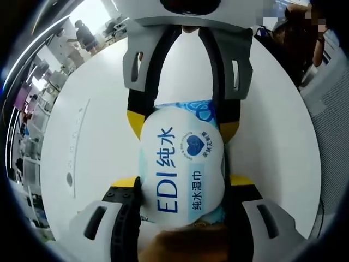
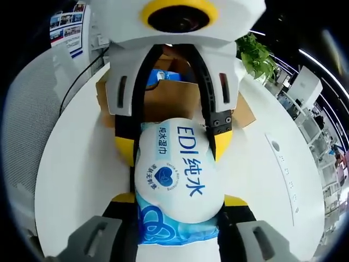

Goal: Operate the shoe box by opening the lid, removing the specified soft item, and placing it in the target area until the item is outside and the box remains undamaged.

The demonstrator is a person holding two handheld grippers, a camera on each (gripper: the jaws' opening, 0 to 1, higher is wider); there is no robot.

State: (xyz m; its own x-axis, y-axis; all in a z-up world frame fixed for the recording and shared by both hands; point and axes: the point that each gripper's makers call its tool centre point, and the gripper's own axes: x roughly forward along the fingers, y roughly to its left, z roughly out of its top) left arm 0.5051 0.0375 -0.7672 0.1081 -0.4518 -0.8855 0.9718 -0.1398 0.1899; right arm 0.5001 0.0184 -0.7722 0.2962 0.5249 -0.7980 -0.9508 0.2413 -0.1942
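A soft white-and-blue wet-wipes pack (image 1: 182, 164) printed "EDI" hangs above the white table, held from both ends. In the left gripper view my left gripper (image 1: 184, 183) is shut on its near end, yellow tips pressing both sides. My right gripper (image 1: 182, 123) reaches in from the top and is shut on the far end. In the right gripper view the same pack (image 2: 177, 180) sits between my right gripper (image 2: 180, 199) below and my left gripper (image 2: 174, 143) above. The brown cardboard shoe box (image 2: 169, 101) stands behind them on the table, with a blue item (image 2: 163, 76) showing inside.
The round white table (image 1: 87, 142) spreads under both grippers, with a control strip (image 2: 283, 164) set into its surface. A potted plant (image 2: 256, 54) stands beyond the box. People (image 1: 84, 35) and office furniture fill the background.
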